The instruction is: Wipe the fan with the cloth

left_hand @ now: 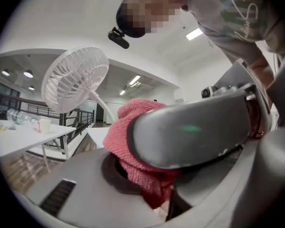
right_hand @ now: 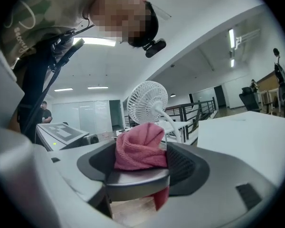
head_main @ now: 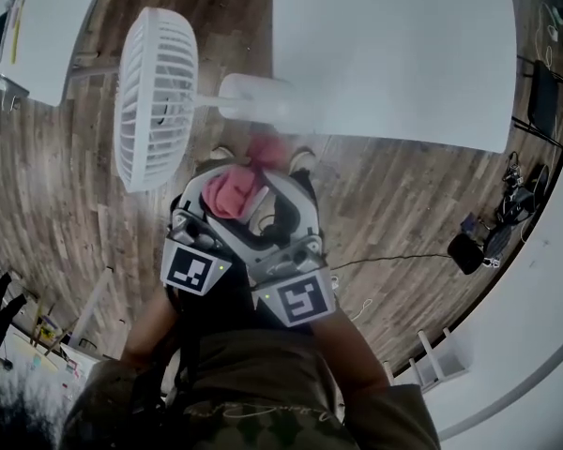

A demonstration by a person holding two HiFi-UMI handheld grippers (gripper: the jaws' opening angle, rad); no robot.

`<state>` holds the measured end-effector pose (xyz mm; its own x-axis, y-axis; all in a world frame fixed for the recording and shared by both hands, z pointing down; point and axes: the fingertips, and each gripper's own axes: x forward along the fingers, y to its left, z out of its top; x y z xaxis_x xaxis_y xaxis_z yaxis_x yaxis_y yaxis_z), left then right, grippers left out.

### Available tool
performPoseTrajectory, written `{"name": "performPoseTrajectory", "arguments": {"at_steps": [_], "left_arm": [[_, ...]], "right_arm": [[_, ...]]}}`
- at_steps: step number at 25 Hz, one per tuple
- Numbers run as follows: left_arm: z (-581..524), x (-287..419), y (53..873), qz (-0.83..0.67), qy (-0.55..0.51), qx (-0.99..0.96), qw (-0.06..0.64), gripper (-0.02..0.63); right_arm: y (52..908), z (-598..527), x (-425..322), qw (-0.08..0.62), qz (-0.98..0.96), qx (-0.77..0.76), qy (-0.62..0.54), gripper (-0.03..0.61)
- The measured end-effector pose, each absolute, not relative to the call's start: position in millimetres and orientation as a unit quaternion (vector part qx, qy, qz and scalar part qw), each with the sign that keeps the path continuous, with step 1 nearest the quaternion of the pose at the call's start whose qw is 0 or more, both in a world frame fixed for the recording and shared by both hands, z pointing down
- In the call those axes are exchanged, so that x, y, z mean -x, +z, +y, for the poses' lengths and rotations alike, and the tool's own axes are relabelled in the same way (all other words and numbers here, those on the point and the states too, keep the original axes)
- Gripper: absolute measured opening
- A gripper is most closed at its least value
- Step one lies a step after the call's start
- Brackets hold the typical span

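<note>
A brown wood-plank floor (head_main: 66, 204) runs under a large white rectangular table (head_main: 403, 54). A second white table (head_main: 47, 26) stands at the upper left, and a curved white surface (head_main: 535, 307) sweeps along the right. The room is bright, with strip lights overhead.

Some black equipment (head_main: 466, 251) lies on the floor at right. A white plastic fan with a round slatted grille (head_main: 155, 97) has its base at the big table's left edge, and its head hangs out over the floor.

Near the fan but apart from it is a crumpled pink knitted cloth (head_main: 233, 195). It is pinched in the left claw (left_hand: 133, 167), whose jaws are half closed on it. The right claw (right_hand: 142, 186) gapes wide around cloth and left jaw, gripping nothing.

One fan, one cloth, two claws, two tables.
</note>
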<state>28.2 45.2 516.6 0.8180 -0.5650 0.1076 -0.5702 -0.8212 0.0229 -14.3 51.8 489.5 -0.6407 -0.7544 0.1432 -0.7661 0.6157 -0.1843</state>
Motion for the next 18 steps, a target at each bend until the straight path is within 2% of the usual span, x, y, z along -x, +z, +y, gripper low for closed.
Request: {"name": "performPoseTrajectory", "arguments": {"at_steps": [2, 6, 14, 18], "left_arm": [[50, -35, 521, -0.283, 0.066, -0.957, 0.005, 0.128], [53, -46, 528, -0.266, 0.099, -0.958, -0.032, 0.129], [56, -43, 537, -0.228, 0.118, -0.966, -0.025, 0.131], [60, -42, 542, -0.219, 0.129, -0.967, -0.023, 0.144]], "right_arm": [[492, 53, 9, 0.022, -0.897, -0.424, 0.123, 0.318], [498, 48, -1, 0.019, -0.892, -0.432, 0.13, 0.318], [507, 44, 1, 0.047, -0.875, -0.462, 0.139, 0.277], [508, 45, -2, 0.036, -0.876, -0.455, 0.158, 0.211]]}}
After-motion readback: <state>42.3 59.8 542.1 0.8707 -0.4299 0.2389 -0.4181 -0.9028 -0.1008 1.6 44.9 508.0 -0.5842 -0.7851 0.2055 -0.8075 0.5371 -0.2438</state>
